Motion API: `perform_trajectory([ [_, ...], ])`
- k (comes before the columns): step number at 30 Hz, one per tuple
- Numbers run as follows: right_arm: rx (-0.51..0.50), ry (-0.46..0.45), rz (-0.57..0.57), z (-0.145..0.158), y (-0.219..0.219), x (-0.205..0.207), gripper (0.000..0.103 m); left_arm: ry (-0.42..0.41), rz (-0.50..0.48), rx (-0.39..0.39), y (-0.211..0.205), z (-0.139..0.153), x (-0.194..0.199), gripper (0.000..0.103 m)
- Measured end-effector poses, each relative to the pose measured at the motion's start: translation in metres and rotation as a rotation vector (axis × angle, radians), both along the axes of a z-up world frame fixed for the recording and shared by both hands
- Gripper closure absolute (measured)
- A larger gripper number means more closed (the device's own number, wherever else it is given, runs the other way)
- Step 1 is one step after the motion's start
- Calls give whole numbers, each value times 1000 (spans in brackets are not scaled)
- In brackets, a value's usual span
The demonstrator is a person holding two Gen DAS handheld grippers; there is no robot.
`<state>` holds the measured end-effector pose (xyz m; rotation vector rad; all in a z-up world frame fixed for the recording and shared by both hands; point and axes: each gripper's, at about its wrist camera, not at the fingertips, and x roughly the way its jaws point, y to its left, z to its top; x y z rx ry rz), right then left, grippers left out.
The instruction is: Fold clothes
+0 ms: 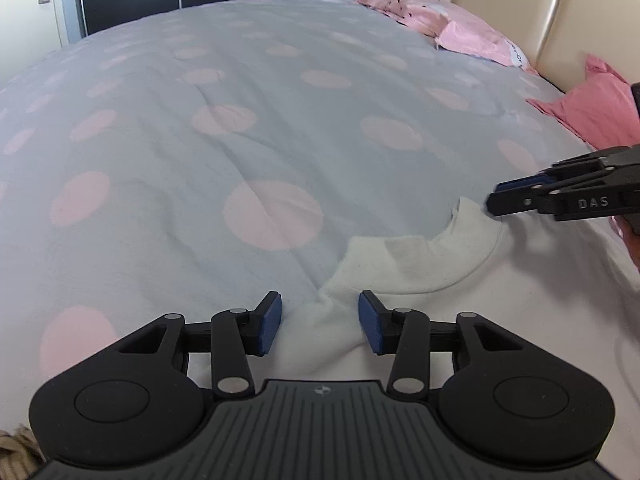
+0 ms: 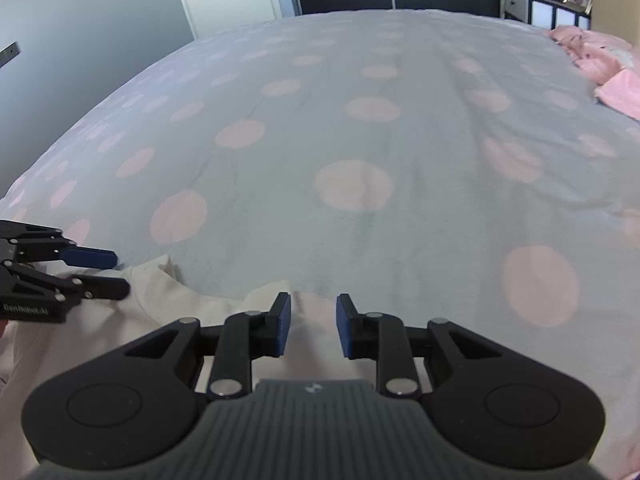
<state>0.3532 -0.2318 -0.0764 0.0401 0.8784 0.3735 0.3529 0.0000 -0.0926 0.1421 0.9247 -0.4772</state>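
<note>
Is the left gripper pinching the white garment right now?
Apart. In the left wrist view the left gripper stands open, and the white garment lies between its blue pads with gaps on both sides.

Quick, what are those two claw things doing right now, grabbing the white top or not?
Left gripper: open, holding nothing, white top beneath its jaws.
Right gripper: open, holding nothing, over the same top.

Left gripper jaws parted, right gripper parted, both angled downward

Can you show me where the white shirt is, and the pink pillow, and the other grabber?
white shirt (image 1: 420,268): left wrist view, on its collar.
pink pillow (image 1: 476,36): left wrist view, on its top face.
right gripper (image 1: 500,196): left wrist view, between its fingertips.
</note>
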Motion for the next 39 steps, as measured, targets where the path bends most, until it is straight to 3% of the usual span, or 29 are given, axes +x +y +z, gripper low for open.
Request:
perform_trajectory([
  [3, 24, 0, 26, -9, 3, 1, 68, 6, 21, -37, 3, -2, 1, 78],
  [5, 40, 1, 43, -15, 5, 2, 79, -3, 31, -59, 3, 1, 2, 98],
  [7, 50, -43, 37, -10, 2, 3, 100, -46, 40, -60, 1, 7, 1, 98],
  [12, 31, -142, -29, 10, -2, 10, 100, -64, 80, -57, -3, 13, 6, 99],
  [17, -40, -98, -7, -4, 11, 12, 99, -23, 76, -5, -8, 0, 5, 97],
  [20, -40, -44, -7, -7, 10, 11, 83, -23, 68, -2, -6, 7, 3, 94],
  [21, -31, -42, -16, -4, 7, 10, 64, -29, 70, 4, -5, 10, 1, 94],
  [22, -14, -43, -24, 0, 2, 8, 59, -37, 73, 14, -4, 14, -1, 93],
  [26, 22, -67, -84, 18, -22, -3, 59, -33, 80, 20, 4, 31, -10, 92],
  [33, -48, -74, -162, 65, -80, -42, 58, -40, 49, 37, -1, 72, -41, 92],
  [35, -49, -65, -156, 82, -97, -61, 52, -40, 24, 27, -7, 85, -55, 92],
  [37, -28, -44, -148, 97, -112, -83, 37, -42, -3, 18, -15, 97, -70, 92],
  [39, -20, -25, -148, 108, -124, -107, 34, -44, -27, 13, -24, 106, -87, 92],
])
